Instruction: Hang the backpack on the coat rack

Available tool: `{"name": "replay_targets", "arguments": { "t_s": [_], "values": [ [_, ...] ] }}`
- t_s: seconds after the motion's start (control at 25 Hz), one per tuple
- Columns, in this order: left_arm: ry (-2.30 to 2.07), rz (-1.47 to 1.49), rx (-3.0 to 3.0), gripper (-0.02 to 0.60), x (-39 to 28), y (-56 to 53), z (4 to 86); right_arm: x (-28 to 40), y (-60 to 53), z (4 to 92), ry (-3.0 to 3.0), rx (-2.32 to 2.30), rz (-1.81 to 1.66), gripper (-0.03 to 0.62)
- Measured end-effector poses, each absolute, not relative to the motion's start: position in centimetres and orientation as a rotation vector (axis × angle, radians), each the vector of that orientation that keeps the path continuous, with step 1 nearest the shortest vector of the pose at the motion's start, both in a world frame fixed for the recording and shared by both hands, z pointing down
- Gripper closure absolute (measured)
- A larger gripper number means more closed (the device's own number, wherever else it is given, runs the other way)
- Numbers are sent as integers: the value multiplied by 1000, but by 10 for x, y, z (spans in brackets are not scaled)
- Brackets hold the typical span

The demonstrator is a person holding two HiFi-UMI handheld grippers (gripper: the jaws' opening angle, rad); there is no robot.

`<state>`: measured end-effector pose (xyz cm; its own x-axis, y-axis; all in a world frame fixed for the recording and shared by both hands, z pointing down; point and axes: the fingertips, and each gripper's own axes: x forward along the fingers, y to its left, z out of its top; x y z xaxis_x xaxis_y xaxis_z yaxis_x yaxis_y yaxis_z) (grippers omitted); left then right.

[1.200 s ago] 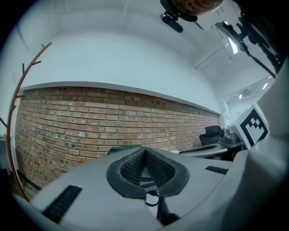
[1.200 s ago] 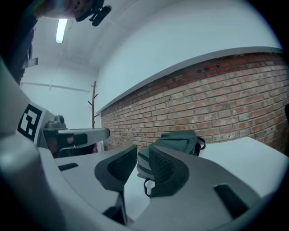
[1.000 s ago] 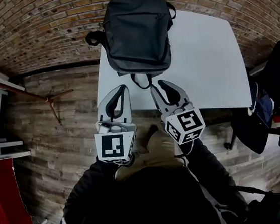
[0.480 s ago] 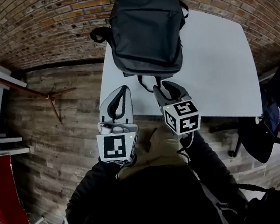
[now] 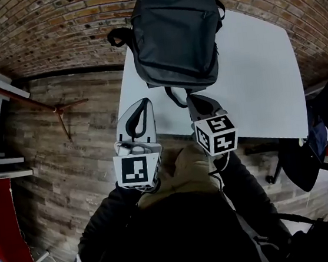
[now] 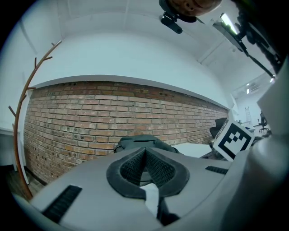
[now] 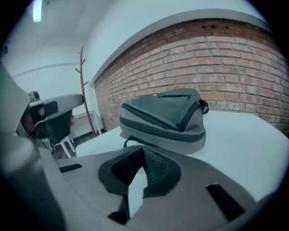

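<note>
Backpack, dark soft fabric, lies flat on the smooth white table. My left tool is pressed together, empty. Jaws of my right tool just snapped together beside the handle loop, with nothing visibly pinched.

A white table stands by a brick wall on wooden floor.

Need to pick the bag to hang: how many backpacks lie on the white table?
1. The dark backpack lies at the white table's far end, by the brick wall. Nearly the whole tabletop shows, so another hidden one is unlikely.
</note>
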<state>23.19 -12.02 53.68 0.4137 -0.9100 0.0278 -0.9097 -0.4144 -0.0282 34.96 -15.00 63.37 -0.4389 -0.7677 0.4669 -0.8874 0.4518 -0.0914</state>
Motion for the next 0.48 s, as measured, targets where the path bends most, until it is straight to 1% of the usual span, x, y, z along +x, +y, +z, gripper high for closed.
{"name": "replay_targets", "arguments": {
  "t_s": [0.16, 0.24, 0.32, 0.44, 0.48],
  "values": [
    [1667, -34, -2616, 572, 234, -122, 520, 346, -151, 559, -2557, 1471, 271, 589],
    [1672, -26, -2618, 572, 235, -121, 509, 343, -152, 531, -2577, 1440, 260, 589],
    [1704, -19, -2627, 574, 234, -120, 499, 347, -150, 530, -2529, 1418, 330, 589],
    [1698, -47, -2624, 572, 233, -116, 492, 356, -146, 558, -2413, 1413, 410, 585],
    [1688, -49, -2621, 572, 233, -114, 491, 355, -145, 570, -2387, 1395, 430, 551]
  ]
}}
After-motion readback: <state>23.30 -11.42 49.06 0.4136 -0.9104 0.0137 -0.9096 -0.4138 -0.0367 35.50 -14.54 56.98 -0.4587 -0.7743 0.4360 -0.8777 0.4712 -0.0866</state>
